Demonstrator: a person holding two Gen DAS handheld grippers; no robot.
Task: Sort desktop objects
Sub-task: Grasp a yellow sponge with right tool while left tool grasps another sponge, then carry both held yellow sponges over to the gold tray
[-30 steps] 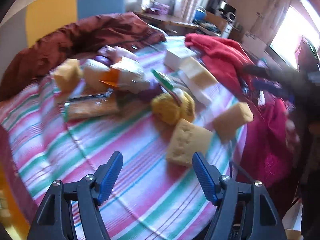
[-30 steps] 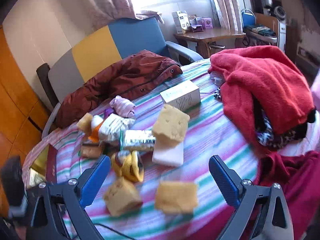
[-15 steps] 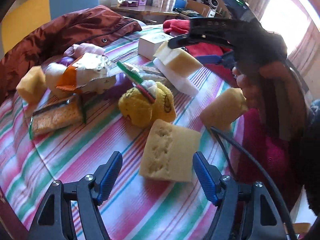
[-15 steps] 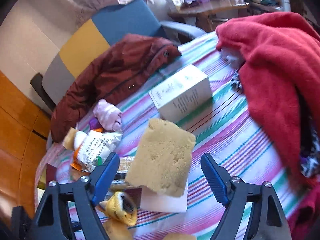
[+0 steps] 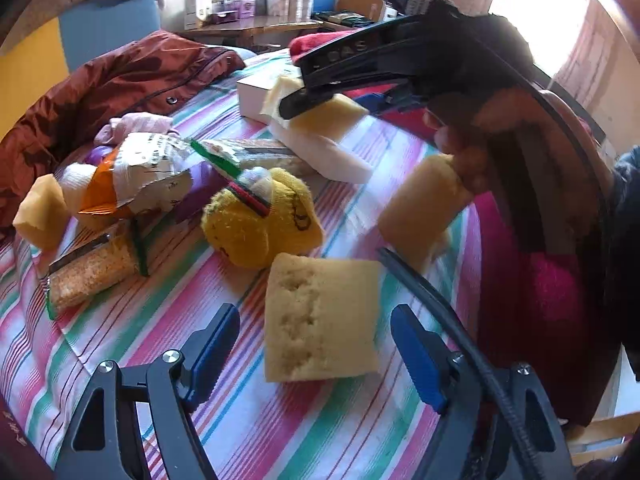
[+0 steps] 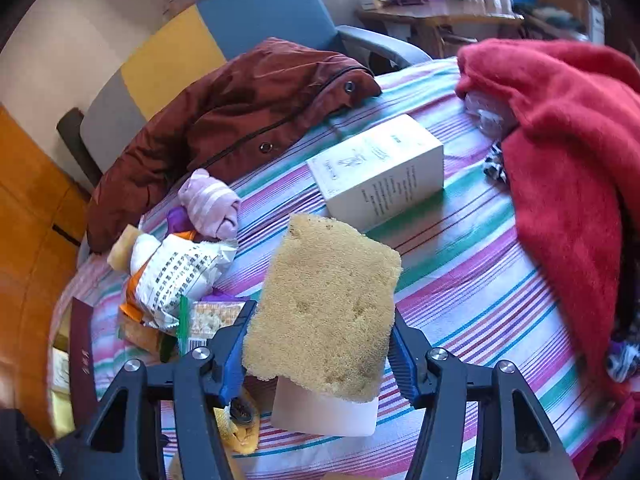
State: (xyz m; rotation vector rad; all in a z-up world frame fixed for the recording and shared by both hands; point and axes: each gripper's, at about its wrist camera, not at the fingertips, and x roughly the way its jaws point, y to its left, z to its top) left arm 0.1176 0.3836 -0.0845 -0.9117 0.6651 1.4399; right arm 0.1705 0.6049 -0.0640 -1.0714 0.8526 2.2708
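The right gripper (image 6: 320, 344) had just closed its jaws onto a tan sponge (image 6: 324, 304) resting atop a white foam block (image 6: 324, 416). The left gripper (image 5: 316, 352), jaws just widened and released, straddled a pale yellow sponge (image 5: 320, 316) without touching it; a yellow sock ball (image 5: 260, 220) lay at eleven o'clock on the striped tablecloth (image 5: 120, 340).

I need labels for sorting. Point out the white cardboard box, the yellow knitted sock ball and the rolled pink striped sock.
white cardboard box (image 6: 380, 172), right wrist view, top printed face.
yellow knitted sock ball (image 5: 256, 224), left wrist view, front of its body.
rolled pink striped sock (image 6: 210, 204), right wrist view, middle of the roll.
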